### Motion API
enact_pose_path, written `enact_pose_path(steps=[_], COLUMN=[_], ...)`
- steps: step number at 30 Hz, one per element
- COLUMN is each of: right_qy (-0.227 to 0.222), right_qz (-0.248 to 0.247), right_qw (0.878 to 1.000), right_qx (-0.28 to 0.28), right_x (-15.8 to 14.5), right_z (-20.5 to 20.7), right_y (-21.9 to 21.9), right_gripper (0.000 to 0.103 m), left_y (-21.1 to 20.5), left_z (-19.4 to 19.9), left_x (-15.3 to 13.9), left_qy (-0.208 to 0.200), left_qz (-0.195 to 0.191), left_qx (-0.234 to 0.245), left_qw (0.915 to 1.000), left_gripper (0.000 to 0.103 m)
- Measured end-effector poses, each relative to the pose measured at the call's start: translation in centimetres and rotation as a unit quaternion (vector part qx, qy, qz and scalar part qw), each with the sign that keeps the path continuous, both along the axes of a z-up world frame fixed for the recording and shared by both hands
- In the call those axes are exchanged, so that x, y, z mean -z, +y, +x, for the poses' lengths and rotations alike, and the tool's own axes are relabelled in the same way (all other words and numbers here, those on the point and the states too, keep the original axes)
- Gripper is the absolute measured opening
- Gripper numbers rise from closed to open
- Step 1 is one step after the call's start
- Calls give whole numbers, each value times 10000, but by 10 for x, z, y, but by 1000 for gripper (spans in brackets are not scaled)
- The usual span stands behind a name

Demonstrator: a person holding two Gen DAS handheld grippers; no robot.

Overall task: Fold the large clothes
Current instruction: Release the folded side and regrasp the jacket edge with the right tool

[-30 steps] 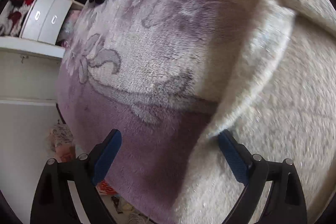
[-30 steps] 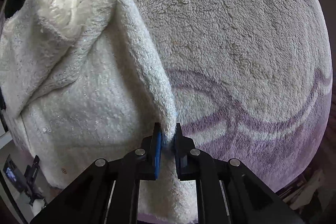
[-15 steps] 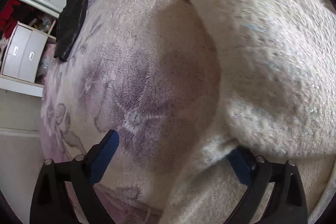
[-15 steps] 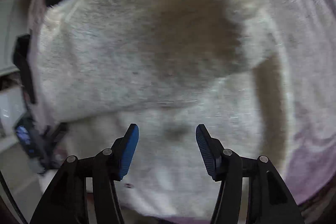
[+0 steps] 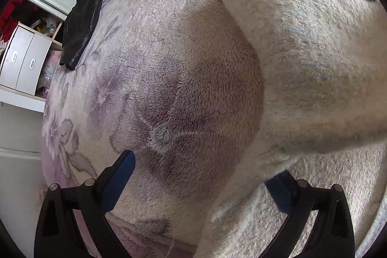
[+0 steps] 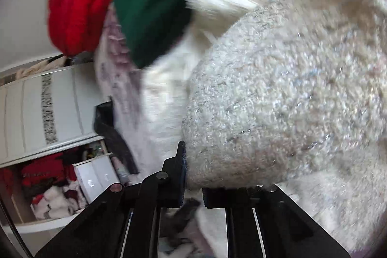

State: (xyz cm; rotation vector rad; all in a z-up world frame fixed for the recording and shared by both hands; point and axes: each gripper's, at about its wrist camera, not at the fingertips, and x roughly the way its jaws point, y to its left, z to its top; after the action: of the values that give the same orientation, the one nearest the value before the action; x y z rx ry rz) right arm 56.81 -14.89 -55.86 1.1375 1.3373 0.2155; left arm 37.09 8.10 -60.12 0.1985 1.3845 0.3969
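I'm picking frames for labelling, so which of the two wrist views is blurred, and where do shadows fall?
Right wrist view: motion-smeared, worst on the dark green cloth and fluffy cream garment. Left wrist view: sharp, with the garment shadowing the purple-flowered plush blanket; fisheye bends both.

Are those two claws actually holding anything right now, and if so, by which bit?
The right claw is shut on a fold of the fluffy white garment, near its edge. The left claw is open and holds nothing, though the garment's edge drapes over one finger.
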Motion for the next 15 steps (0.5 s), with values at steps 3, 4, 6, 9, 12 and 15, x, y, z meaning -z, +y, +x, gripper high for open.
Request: enact_pose_path(steps=[3,4,6,9,12,15], right_qy=[-170,-232,-204,237,1067,1425], right_qz=[185,89,-279,-1455,-1739,-1760], right_qw=[9995,9992,9979,9801,9616,9609], right_qx=[-197,-298,-545,-1326,-1834,-1596], right_x=[-23,-41,-41,0,49,63], right_z=[14,11,14,12,-10,-47], right_y=[11,-3,2,-11,-39,-92], right_gripper=[11,11,10,11,38,47], left_y=[5,8,16,22,18,20], left_z=[-2,-3,-4,-6,-8,-11], left_x=[-1,-2,1,1,-4,-6], left_qy=[-68,-107,-97,-68,-42,-26], left_qz=[-86,-144,-302,-544,-421,-464], left_qx=[-142,-222,-401,-571,-415,-414], left_qw=[9998,9996,9987,9969,9982,9981], left_gripper=[103,103,103,103,103,103])
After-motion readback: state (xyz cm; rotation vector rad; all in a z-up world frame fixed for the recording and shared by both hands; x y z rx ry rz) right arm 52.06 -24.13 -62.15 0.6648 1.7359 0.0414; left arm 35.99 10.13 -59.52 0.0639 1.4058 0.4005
